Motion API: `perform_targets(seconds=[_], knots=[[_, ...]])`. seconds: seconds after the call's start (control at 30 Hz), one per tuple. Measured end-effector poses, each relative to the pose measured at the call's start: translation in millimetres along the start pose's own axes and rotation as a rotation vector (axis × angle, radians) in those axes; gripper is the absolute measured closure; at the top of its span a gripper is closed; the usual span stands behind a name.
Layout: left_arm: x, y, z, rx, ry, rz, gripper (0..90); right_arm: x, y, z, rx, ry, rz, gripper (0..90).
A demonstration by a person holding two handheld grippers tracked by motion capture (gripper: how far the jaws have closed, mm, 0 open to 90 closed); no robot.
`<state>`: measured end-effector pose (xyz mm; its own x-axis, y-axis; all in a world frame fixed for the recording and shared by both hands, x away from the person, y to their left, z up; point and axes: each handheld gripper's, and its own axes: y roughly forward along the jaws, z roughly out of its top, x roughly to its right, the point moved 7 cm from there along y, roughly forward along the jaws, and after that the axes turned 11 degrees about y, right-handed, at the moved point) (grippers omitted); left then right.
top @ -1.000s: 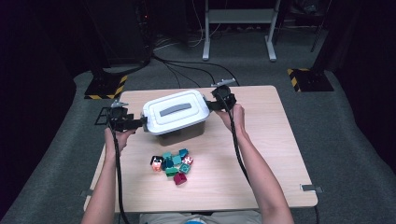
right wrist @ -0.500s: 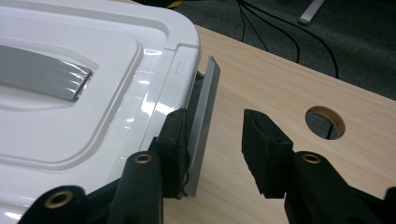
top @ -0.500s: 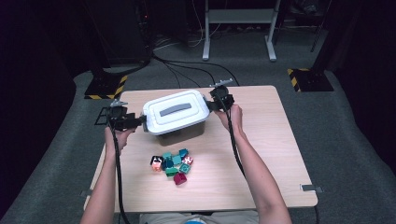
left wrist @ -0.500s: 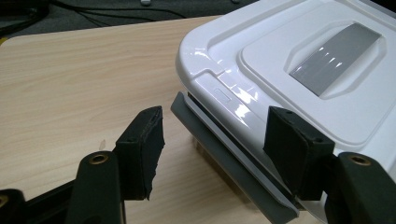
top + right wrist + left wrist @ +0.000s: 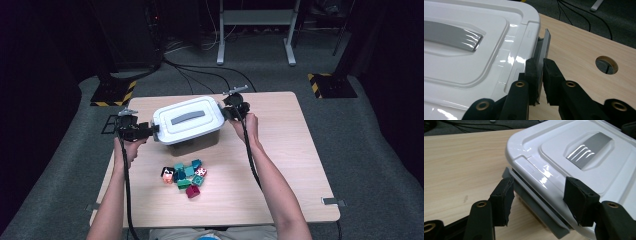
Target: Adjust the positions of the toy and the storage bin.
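So here's where I'm at with the white box (image 5: 189, 121) on the table (image 5: 280, 165). My right gripper (image 5: 538, 75) has just clamped down on the grey latch (image 5: 543, 47) at its end of the box; the flap sits pinched right between the two pads, standing up off the lid's edge. That side looks ready to unclip, I'd say.

The left gripper (image 5: 537, 195) isn't there yet. Its jaws have been closing in but they're still apart, with the other grey latch (image 5: 536, 202) and the lid corner sitting in the gap between them, neither pad pressing on it as far as I can tell.

The lid (image 5: 579, 157) is still on. The little pile of coloured blocks (image 5: 186, 176) sits untouched, well back from both grippers, nearer me. So: latches first, then lid off, and probably blocks in.
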<state>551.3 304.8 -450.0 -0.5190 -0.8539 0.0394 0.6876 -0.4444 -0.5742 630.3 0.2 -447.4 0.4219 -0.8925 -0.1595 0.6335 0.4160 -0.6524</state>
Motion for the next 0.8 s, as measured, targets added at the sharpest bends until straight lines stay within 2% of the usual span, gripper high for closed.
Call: perform_targets(seconds=[0.3,0.53,0.8], knots=[[7.1,1.9,-0.5,0.014,-0.021,-0.039,42.8,2.1,-5.6,-2.5,0.002,-0.007,-0.003,82.9],[15.1,5.1,1.7,0.007,-0.004,-0.06,42.8,6.9,-9.7,-3.8,0.005,0.002,-0.015,83.3],[28.6,12.7,6.9,0.004,0.013,-0.088,42.8,20.1,-18.6,-8.2,0.009,0.014,-0.026,83.6]])
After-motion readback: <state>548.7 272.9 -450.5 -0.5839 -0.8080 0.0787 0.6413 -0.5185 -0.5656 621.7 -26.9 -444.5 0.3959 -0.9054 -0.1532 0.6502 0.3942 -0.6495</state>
